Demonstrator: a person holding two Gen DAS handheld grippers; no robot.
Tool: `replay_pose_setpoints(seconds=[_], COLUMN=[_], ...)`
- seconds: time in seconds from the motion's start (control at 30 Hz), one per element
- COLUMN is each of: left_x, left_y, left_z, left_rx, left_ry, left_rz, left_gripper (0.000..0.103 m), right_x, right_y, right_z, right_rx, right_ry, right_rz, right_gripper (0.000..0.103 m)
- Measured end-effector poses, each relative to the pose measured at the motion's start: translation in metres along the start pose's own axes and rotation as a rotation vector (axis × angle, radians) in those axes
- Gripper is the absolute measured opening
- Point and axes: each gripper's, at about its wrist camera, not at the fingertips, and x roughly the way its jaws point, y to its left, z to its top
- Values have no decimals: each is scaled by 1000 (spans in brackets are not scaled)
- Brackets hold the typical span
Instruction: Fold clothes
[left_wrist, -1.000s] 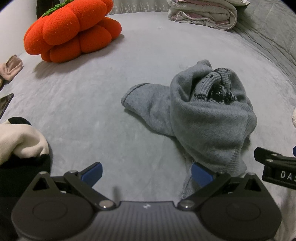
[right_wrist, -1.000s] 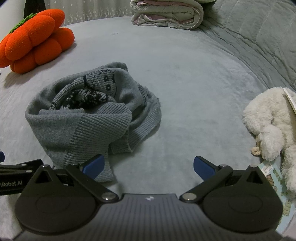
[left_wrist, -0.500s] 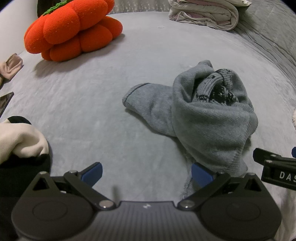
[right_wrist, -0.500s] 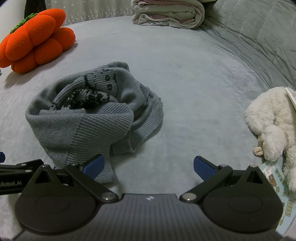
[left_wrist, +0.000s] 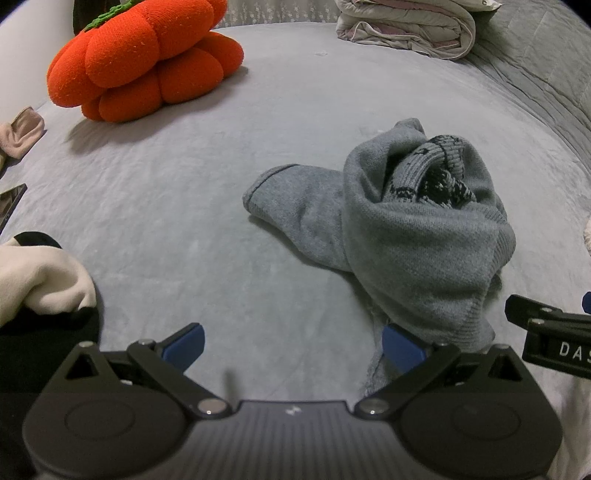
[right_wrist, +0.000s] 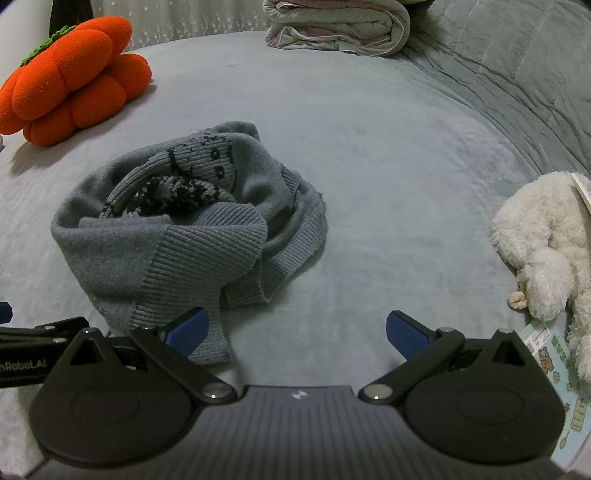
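Little has shifted; both claws, left and right, gape empty; sweater bunched, its shape hidden.

1 orange pumpkin cushion, far left on grey bed; 1 folded quilt, far end; 1 white plush toy, right edge.

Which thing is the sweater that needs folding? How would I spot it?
Look at the big grey bed. In its middle lies a crumpled grey sweater, bunched in a heap. Unlike the orange pumpkin cushion and white fluffy toy, it is knitted with a black pattern.
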Motion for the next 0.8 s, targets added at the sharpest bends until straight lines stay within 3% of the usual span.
replay_pose_setpoints(seconds=[0.67, 0.8], left_x=[1, -5], left_y=[1, 3], left_z=[2, 4], left_rx=[-22, -36], left_ry=[3, -25], left_rz=[26, 13], left_gripper=[102, 102], right_x=[-1, -3], right_y=[-3, -5], right_z=[0, 3], right_rx=[1, 13], right_ry=[3, -5], right_rz=[12, 23], right_gripper=[103, 103])
